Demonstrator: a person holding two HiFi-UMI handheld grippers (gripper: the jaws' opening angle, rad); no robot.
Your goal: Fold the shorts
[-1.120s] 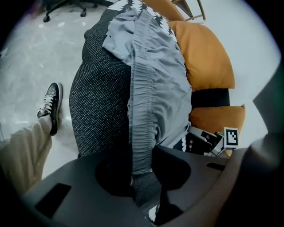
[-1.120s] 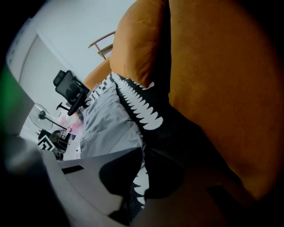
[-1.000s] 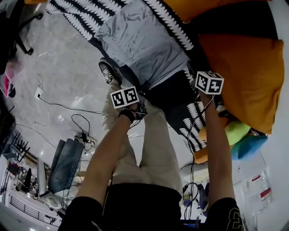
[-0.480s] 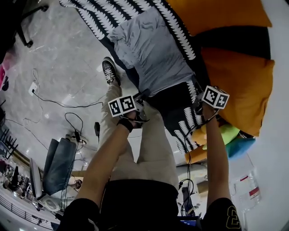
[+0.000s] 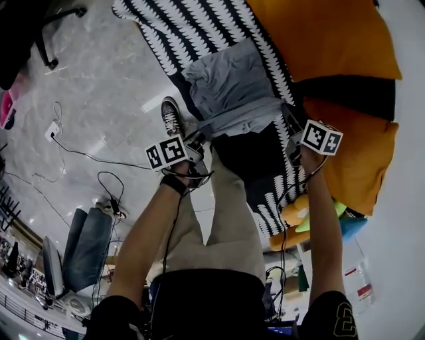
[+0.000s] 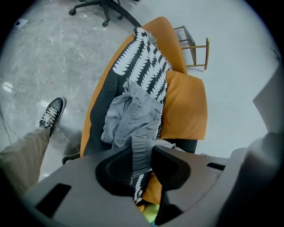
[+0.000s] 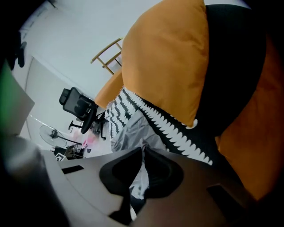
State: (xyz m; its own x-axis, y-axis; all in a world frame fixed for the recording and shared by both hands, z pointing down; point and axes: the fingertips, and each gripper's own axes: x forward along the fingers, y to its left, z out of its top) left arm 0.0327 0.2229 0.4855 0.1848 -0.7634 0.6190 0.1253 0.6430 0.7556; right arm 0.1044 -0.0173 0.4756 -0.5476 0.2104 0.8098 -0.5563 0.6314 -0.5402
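Note:
The grey shorts (image 5: 232, 89) lie on a black-and-white patterned throw (image 5: 192, 30) over an orange sofa. My left gripper (image 5: 197, 142) is shut on the near left edge of the shorts. In the left gripper view the gathered elastic waistband (image 6: 141, 153) is pinched between the jaws, and the rest of the shorts (image 6: 133, 115) hangs crumpled beyond. My right gripper (image 5: 293, 137) is shut on the near right edge. A thin fold of grey cloth (image 7: 141, 170) shows between its closed jaws. The near edge is lifted off the throw between both grippers.
Orange cushions (image 5: 332, 40) and a black cushion (image 5: 358, 96) crowd the right side, with green and blue cushions (image 5: 319, 212) lower down. The person's shoe (image 5: 171, 118) stands on the marble floor among cables (image 5: 86, 156). An office chair (image 6: 100, 6) and a wooden stool (image 6: 195, 42) stand further off.
Both grippers have risen and travelled away from the person, carrying the near edge of the shorts over the rest. The visible grey area has grown shorter.

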